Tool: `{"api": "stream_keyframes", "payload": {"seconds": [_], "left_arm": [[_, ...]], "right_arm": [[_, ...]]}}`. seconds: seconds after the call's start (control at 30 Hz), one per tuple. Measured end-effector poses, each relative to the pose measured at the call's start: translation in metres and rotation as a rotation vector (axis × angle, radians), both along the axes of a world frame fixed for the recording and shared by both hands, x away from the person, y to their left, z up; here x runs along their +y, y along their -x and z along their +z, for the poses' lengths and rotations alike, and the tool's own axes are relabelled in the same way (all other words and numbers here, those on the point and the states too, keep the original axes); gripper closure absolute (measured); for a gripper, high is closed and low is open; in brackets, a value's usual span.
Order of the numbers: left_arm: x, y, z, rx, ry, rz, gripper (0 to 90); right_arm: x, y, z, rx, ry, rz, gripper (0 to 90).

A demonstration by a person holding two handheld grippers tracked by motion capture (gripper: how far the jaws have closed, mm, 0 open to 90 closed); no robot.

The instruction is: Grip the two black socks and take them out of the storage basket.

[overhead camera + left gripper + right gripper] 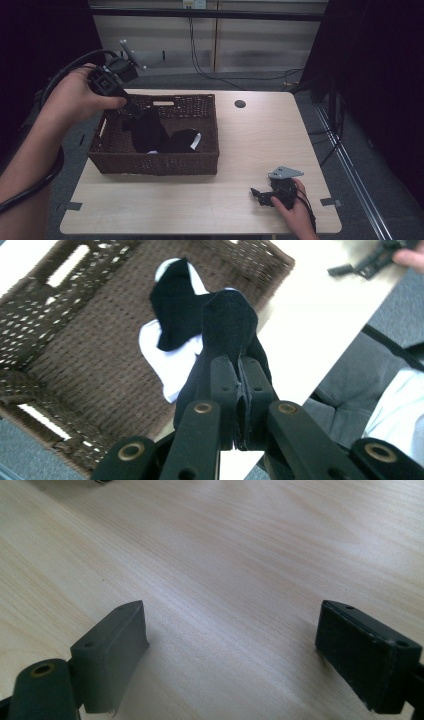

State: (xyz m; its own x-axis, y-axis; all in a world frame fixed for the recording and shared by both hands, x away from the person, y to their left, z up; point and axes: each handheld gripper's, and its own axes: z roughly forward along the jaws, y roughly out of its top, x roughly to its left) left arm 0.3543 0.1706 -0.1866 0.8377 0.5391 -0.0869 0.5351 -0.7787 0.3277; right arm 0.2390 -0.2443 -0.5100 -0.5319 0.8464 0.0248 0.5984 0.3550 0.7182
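Black sock [227,325] hangs pinched in my left gripper [131,111] above the wicker basket [205,162], perhaps for pairing; my right gripper [262,196] rests near the tabletop's [250,140] front right corner, fingers [112,650] spread.

Left hand-held gripper [131,111] raised, jaws clamped – right hand-held gripper [256,193] low, jaws wide.
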Motion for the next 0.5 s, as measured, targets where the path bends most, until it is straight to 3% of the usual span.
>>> {"api": "stream_keyframes", "payload": {"seconds": [0.27, 0.5], "left_arm": [[-0.015, 0.03, -0.02, 0.019, -0.001, -0.087, 86.7], [-0.026, 0.039, -0.043, 0.043, -0.022, -0.131, 86.7]], "right_arm": [[0.0, 0.0, 0.0, 0.0, -0.001, 0.0, 12.4], [0.0, 0.0, 0.0, -0.002, -0.001, -0.001, 12.4]]}}
